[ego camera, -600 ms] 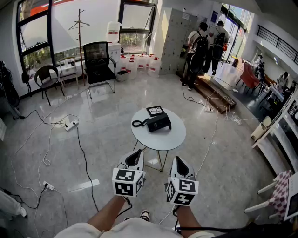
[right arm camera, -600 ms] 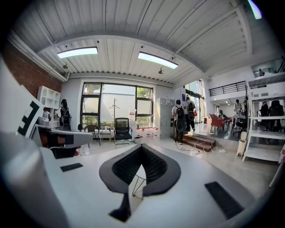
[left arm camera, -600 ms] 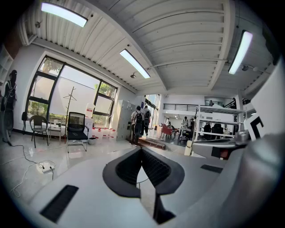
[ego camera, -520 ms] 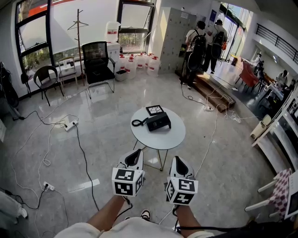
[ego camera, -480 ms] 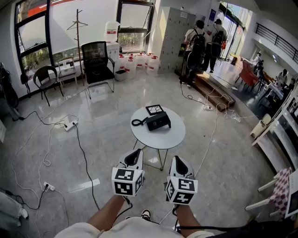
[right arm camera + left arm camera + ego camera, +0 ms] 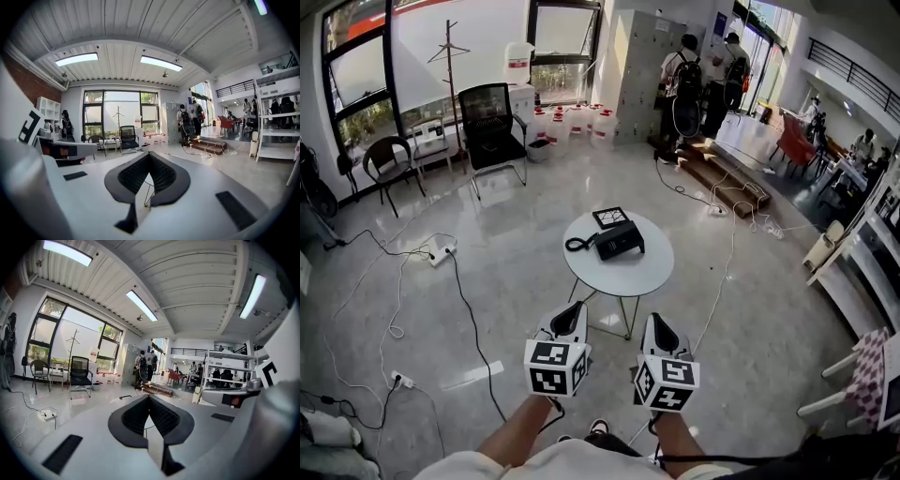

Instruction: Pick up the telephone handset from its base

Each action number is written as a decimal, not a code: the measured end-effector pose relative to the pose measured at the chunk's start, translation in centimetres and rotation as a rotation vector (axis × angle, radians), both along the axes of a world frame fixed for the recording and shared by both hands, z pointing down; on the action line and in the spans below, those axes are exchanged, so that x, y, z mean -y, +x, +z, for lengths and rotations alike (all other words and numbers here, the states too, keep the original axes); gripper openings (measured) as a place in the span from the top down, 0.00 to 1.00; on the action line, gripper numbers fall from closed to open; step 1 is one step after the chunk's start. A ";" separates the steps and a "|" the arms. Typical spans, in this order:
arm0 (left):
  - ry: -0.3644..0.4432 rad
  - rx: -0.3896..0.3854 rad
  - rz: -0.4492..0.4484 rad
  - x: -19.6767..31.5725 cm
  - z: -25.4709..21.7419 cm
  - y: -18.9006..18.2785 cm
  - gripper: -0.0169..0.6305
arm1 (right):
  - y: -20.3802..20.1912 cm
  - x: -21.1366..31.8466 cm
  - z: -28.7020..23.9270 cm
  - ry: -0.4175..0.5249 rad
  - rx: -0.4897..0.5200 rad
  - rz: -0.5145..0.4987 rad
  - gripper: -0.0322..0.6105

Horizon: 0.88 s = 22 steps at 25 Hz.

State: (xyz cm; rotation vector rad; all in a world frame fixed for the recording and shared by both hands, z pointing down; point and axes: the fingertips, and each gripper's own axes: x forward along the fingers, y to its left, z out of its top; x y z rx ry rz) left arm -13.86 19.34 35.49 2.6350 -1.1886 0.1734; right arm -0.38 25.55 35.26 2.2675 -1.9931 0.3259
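Note:
A black telephone [image 6: 619,240] sits on a small round white table [image 6: 623,274] ahead of me, its handset resting on the base's left side. Its coiled cord [image 6: 575,247] loops out to the left. Behind the phone lies a square marker card [image 6: 610,217]. My left gripper [image 6: 574,309] and right gripper [image 6: 655,324] hover side by side over the floor, well short of the table, both pointing toward it. In the left gripper view the left gripper [image 6: 149,397] has its pads together with nothing between them. The right gripper [image 6: 149,154] looks the same in its own view.
Cables and a power strip [image 6: 441,251] trail over the glossy floor to my left. A black office chair [image 6: 490,120] and water jugs [image 6: 572,122] stand by the windows. Two people [image 6: 698,80] stand at the far back near wooden steps [image 6: 722,183]. White shelving [image 6: 867,272] lines the right.
Both grippers stay in the same spot in the view and remain shut. The head view has shifted slightly, and the two people at the back have moved a little.

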 end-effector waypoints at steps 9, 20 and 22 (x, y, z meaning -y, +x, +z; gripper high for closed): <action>-0.018 -0.002 -0.010 0.7 0.9 -1.0 0.95 | -0.4 0.8 1.0 -0.024 0.000 0.018 0.91; -0.025 0.002 -0.045 4.2 1.1 -2.0 0.95 | -0.3 4.8 1.1 -0.027 0.015 0.002 0.91; -0.023 0.005 -0.050 5.2 1.0 -1.9 0.95 | -0.1 5.7 1.2 -0.028 0.017 -0.002 0.91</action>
